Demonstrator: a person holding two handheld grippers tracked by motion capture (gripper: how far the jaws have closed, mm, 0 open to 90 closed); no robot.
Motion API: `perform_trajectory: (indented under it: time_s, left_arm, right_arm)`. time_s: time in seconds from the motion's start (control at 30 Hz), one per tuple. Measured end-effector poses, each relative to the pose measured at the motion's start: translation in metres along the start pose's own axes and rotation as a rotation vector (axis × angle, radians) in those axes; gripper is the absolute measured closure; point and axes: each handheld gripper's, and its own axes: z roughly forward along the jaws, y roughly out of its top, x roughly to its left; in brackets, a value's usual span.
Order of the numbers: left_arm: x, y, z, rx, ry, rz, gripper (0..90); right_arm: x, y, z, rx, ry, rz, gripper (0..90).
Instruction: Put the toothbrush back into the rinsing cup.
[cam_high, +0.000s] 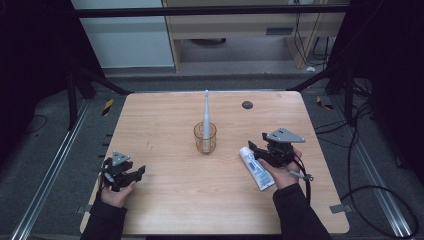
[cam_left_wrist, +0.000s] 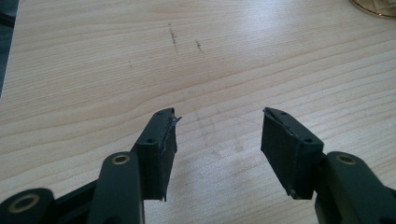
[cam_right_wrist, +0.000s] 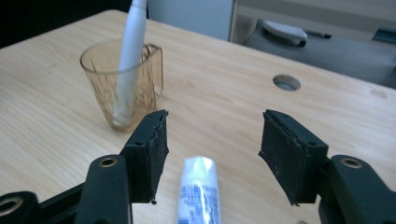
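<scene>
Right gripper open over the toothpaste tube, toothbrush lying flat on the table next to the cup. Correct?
Not quite. The toothbrush stands upright inside the cup, as the high view shows. The rest holds: the right gripper is open over the toothpaste tube.

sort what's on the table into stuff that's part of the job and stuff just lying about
Part of the job:
- toothpaste tube, lying flat between the open right tongs
- toothbrush, standing in the cup
- clear cup, mid-table

Just lying about:
- round cable hole in the wooden table
- left tongs, open over bare wood
</scene>
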Motion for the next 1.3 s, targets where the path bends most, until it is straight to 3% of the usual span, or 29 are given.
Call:
perform_trajectory:
  time_s: [0.3,0.63,1.0,1.3]
  left_arm:
    - [0.0,0.0,0.0,0.0,-0.003,-0.002,46.3]
    - [0.0,0.0,0.0,0.008,0.001,0.001,50.4]
    - [-0.001,0.0,0.001,0.012,-0.004,0.008,51.5]
    - [0.0,0.0,0.001,0.01,-0.005,0.005,51.6]
  right_arm:
    - [-0.016,-0.024,-0.011,0.085,0.011,-0.004,47.1]
    - [-0.028,-0.05,-0.016,0.16,-0.016,-0.016,55.8]
    - [-0.036,-0.078,-0.001,0.296,-0.043,-0.033,71.4]
    - [-0.039,-0.084,0.005,0.341,-0.058,-0.046,76.8]
